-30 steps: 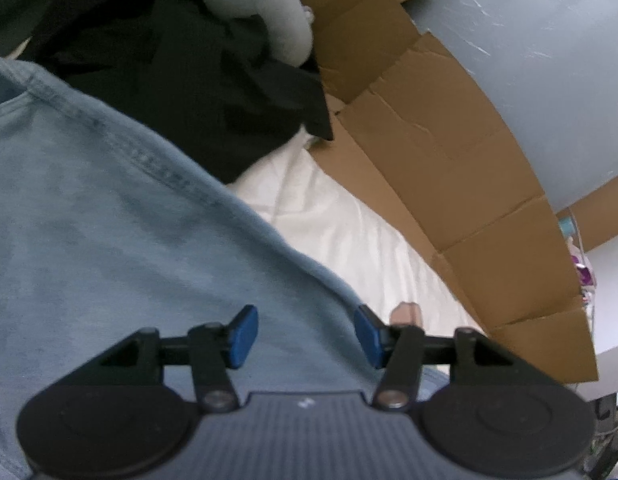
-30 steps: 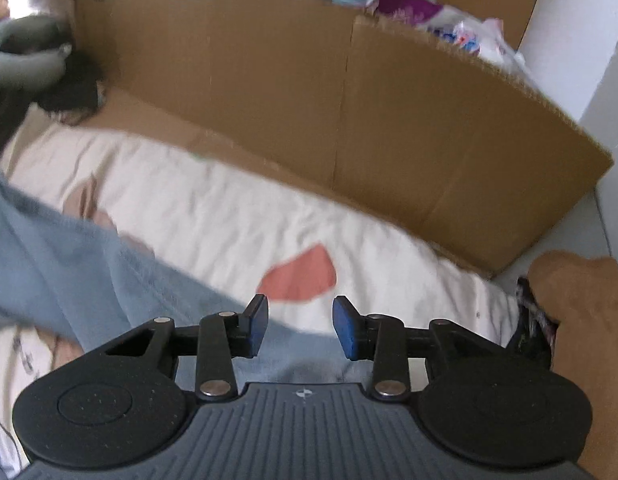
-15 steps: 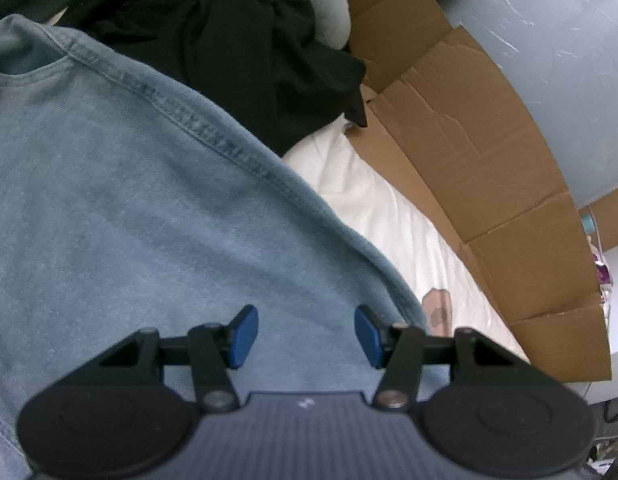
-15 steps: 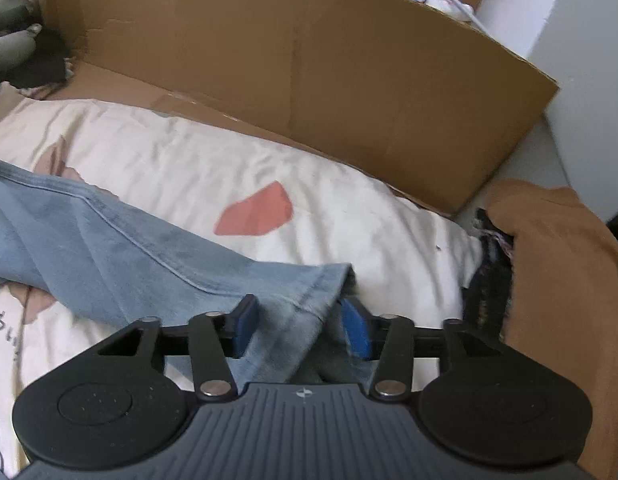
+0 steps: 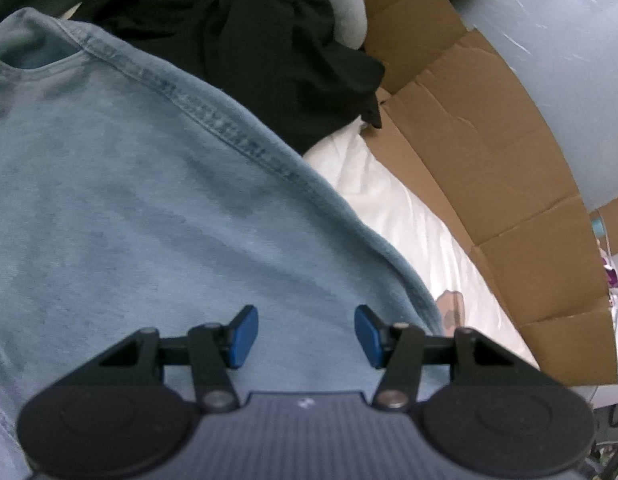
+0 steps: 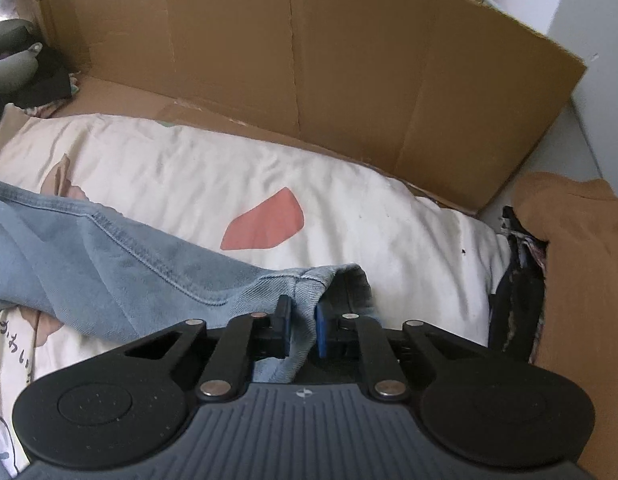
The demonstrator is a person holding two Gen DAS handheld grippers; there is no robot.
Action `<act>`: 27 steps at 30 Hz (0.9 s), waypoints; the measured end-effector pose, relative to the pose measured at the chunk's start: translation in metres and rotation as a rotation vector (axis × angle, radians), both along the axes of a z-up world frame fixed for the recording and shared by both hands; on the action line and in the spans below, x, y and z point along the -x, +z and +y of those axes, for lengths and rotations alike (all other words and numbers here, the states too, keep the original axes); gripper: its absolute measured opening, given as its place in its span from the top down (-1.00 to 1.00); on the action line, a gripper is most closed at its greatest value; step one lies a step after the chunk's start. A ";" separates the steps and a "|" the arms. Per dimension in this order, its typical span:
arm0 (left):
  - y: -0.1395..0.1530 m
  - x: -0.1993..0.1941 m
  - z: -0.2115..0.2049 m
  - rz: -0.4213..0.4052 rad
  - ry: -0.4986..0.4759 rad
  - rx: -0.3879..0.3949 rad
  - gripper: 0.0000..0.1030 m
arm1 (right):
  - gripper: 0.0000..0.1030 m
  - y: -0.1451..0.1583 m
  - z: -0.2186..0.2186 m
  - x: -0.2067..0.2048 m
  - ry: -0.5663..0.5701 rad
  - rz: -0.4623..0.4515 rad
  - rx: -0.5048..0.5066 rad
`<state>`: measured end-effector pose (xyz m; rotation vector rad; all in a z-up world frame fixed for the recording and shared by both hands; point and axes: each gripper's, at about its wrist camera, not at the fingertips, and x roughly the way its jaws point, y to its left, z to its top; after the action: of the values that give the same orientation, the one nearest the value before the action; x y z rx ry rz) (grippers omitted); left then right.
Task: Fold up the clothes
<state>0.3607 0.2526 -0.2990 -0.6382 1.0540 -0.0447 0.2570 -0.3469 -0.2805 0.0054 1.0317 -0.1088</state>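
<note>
Left wrist view, left to right: the jeans (image 5: 157, 216) fill the left and centre of the frame, a stitched seam running from upper left toward lower right; a heap of black clothing (image 5: 277, 52) lies at top centre, and the white bedsheet (image 5: 393, 216) and cardboard panels (image 5: 489, 168) occupy the right. The left gripper (image 5: 306, 336) hovers over the denim at lower centre with its blue pads spread wide and nothing between them, much as it stood half a second ago. Right wrist view, left to right: a trouser leg crosses the sheet from the left edge to lower centre, where its hem (image 6: 309, 280) bunches; a pink patch (image 6: 265, 220) on the sheet sits at centre, the cardboard wall (image 6: 309, 60) spans the top, and an orange-brown garment (image 6: 581, 280) fills the right edge. The right gripper (image 6: 302, 330) is now clamped on the hem, whereas half a second ago its pads stood apart on either side of the cloth. This change suggests the grasp is made, so the leg can probably be drawn across for a fold once the left gripper takes hold elsewhere.
</note>
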 end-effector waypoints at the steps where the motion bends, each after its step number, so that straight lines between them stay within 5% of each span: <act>1: 0.000 0.000 0.000 0.001 -0.001 -0.002 -0.08 | 0.56 -0.001 -0.002 -0.004 -0.005 0.005 -0.013; 5: -0.002 0.001 0.003 0.006 0.002 -0.005 -0.08 | 0.55 -0.003 -0.008 -0.012 -0.005 -0.014 -0.042; 7: -0.002 0.001 0.005 0.008 0.007 -0.004 -0.08 | 0.77 -0.003 -0.007 -0.014 0.010 -0.033 -0.021; 11: 0.002 -0.001 0.011 -0.009 0.020 -0.022 -0.08 | 0.87 0.008 -0.007 -0.014 0.009 -0.111 0.059; 27: 0.011 -0.012 0.030 -0.053 0.065 -0.167 -0.07 | 0.88 0.007 -0.028 -0.067 -0.039 -0.194 0.187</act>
<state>0.3728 0.2829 -0.2884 -0.5172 0.9738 0.0819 0.3236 -0.3753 -0.2737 -0.1316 0.8245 -0.2361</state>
